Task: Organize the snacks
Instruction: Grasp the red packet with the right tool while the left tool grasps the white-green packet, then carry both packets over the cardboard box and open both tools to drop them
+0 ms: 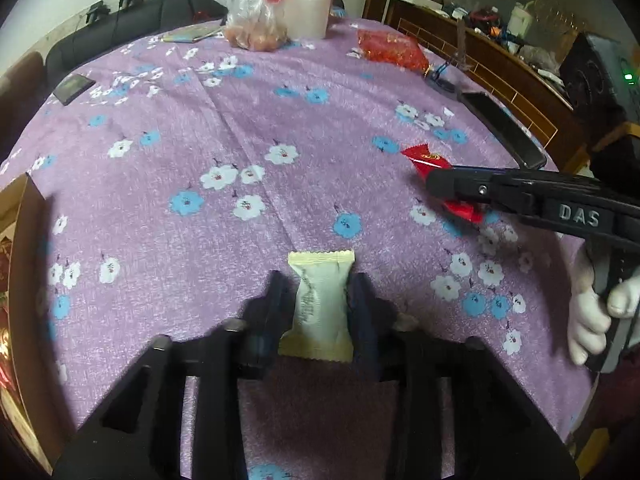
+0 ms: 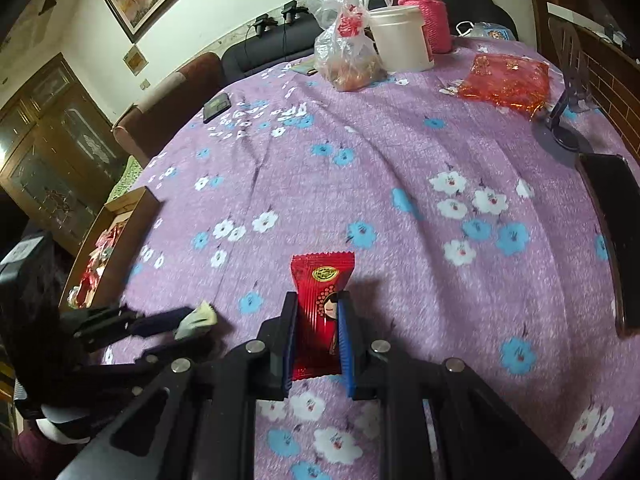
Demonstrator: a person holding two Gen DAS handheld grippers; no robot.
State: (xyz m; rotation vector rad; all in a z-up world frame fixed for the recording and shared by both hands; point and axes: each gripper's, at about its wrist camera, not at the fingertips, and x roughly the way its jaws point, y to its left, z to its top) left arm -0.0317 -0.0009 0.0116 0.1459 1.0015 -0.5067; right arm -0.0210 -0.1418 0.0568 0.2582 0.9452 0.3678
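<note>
My left gripper (image 1: pixel 318 286) is shut on a cream snack packet (image 1: pixel 320 304), held just above the purple flowered tablecloth (image 1: pixel 240 128). My right gripper (image 2: pixel 318 312) is shut on a red snack packet (image 2: pixel 318 312) with a cartoon girl on it. In the left wrist view the right gripper (image 1: pixel 438 182) comes in from the right with the red packet (image 1: pixel 430 162) in its jaws. In the right wrist view the left gripper (image 2: pixel 188 320) shows at lower left with the cream packet (image 2: pixel 198 318). A brown cardboard box (image 2: pixel 132 216) with red snacks inside sits at the table's left edge.
At the far side stand a plastic bag of food (image 2: pixel 348 60), a white tub (image 2: pixel 402 38), a pink-sleeved bottle (image 2: pixel 426 12) and a red foil bag (image 2: pixel 504 80). A black phone (image 2: pixel 612 232) and a stand (image 2: pixel 564 120) lie at right. A small black device (image 2: pixel 216 106) lies at far left.
</note>
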